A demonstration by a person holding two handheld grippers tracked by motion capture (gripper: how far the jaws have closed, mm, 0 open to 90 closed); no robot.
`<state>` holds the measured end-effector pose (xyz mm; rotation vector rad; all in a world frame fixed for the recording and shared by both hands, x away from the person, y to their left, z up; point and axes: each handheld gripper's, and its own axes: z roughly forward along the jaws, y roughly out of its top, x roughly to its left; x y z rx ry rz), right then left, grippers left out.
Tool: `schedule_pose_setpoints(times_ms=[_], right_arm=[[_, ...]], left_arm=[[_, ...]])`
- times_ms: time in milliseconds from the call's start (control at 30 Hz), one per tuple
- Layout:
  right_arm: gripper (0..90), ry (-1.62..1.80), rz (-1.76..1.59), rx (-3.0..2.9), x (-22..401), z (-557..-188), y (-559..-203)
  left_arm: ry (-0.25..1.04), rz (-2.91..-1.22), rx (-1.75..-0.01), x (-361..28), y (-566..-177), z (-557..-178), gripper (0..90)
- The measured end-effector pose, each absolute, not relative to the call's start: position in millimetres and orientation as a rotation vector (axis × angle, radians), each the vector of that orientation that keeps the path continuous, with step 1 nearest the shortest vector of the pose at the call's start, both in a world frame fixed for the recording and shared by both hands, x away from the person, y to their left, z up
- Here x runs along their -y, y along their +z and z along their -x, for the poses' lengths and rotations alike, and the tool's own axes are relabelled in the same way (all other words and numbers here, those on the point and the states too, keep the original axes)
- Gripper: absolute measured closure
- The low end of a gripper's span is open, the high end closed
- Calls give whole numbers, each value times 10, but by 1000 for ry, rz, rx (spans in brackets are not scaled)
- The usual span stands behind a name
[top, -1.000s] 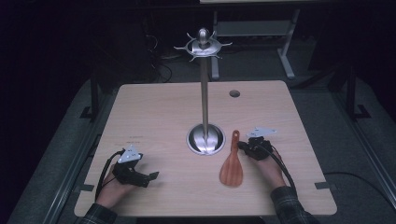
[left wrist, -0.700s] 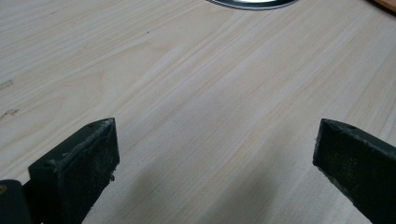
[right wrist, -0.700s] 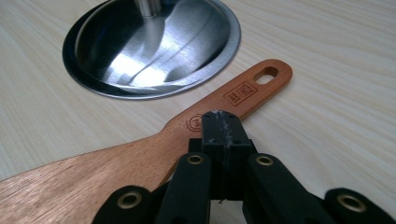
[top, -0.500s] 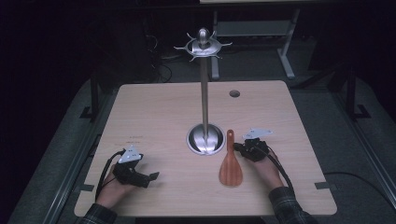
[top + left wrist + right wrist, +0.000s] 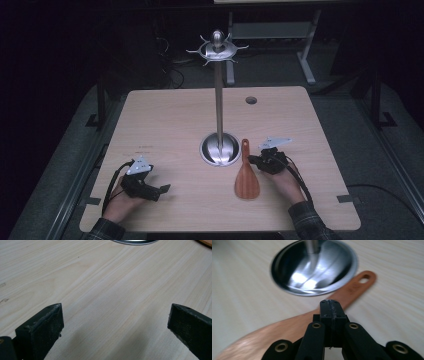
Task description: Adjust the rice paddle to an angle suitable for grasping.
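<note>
Wooden spatula (image 5: pixel 247 175) flat, handle pointing away; right gripper (image 5: pixel 260 161) seemingly touching.

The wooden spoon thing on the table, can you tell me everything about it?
The wooden spatula is reddish-brown, with a wide rounded blade and a slim handle ending in a hanging hole. It lies flat on the table, blade toward the person, handle pointing away, just right of the shiny metal stand base. The right hand-held gripper, jaws shut, sits at its right edge near the handle; whether it touches is unclear.
</note>
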<state>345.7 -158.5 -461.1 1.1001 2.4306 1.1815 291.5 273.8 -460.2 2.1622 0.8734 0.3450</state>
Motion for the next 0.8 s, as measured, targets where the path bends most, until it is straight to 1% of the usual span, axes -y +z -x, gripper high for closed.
schedule_pose_setpoints(times_ms=[67, 200, 333, 467, 800], right_arm=[[896, 1169, -1067, -2493, 1484, -3351, -4551], [896, 1163, -1038, -2536, 1363, -3255, -4526], [895, 1106, -979, -2630, 1131, -3159, -4553], [893, 1074, -924, -2674, 996, -3108, -4581], [894, 1019, -891, -2718, 913, -3063, -4622]], left_arm=[[345, -2161, -875, -2739, -4600, -2913, 0], [345, -2154, -881, -2737, -4603, -2911, 0], [344, -2161, -876, -2739, -4601, -2911, 0], [341, -2152, -882, -2734, -4609, -2911, 0], [338, -2155, -881, -2733, -4611, -2912, 0]])
